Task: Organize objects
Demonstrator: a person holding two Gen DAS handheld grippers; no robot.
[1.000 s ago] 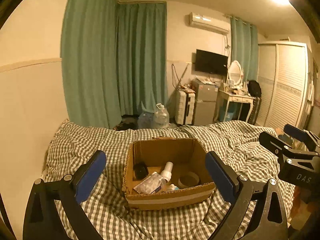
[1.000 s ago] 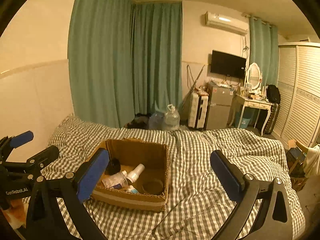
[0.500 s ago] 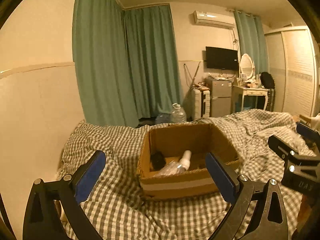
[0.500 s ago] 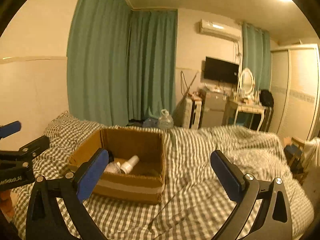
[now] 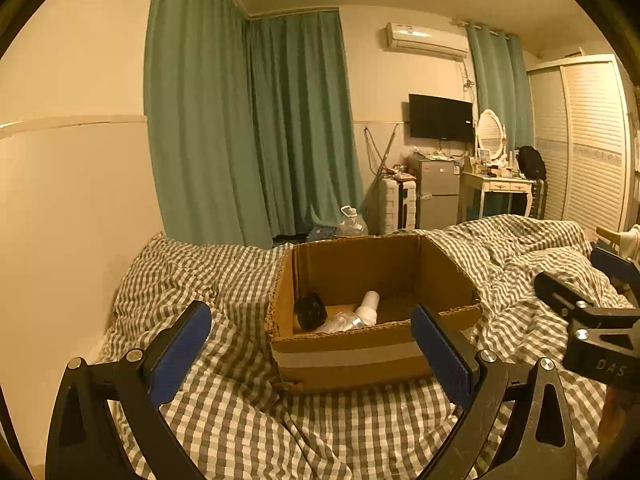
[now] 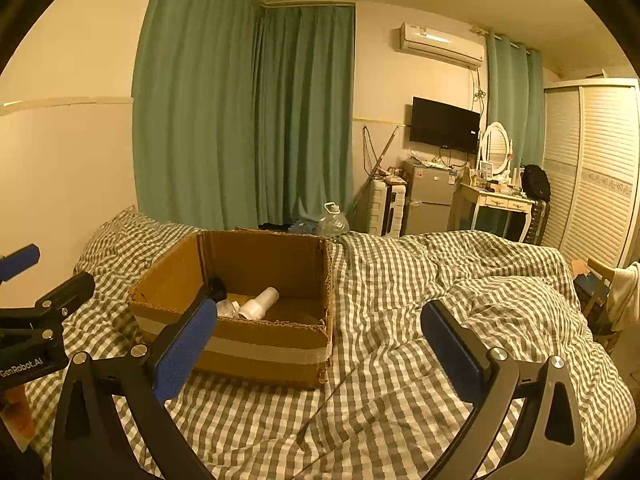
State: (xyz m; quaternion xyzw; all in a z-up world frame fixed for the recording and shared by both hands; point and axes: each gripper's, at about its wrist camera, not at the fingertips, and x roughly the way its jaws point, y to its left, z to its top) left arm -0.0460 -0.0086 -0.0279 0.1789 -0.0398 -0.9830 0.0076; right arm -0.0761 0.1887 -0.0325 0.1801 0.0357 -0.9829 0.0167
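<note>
An open cardboard box [image 5: 352, 344] sits on a bed covered by a grey-and-white checked duvet [image 5: 224, 412], a band of pale tape running across its near wall. Inside, toward its left side, lie a round black object [image 5: 310, 311], a white bottle [image 5: 367, 306] on its side, and something clear and crinkled [image 5: 338, 323] beside the bottle; the near wall hides the rest of the floor of the box.

The left gripper [image 5: 310, 354] hangs low in front of the box with its blue-padded fingers [image 5: 180, 350] spread wide and nothing between them; the box shows between the two pads, apart from both. The right gripper [image 6: 320, 344] is likewise spread wide and empty, with the box behind its left finger and bare duvet between the pads. Each gripper shows at the edge of the other's view, the right one at the right of the left camera [image 5: 592, 320].

Compared with a second ago, both cameras sit lower: then they looked down into the box and a shallow round dish showed on its floor, which the front wall now covers, and the box looms larger in the left view.

Beyond the bed hang green curtains [image 5: 248, 128], with a large water jug [image 5: 351, 222] on the floor, a small fridge [image 5: 436, 192], a wall television [image 5: 440, 118], a white dressing table [image 5: 500, 188] and a louvred wardrobe [image 5: 588, 144].
</note>
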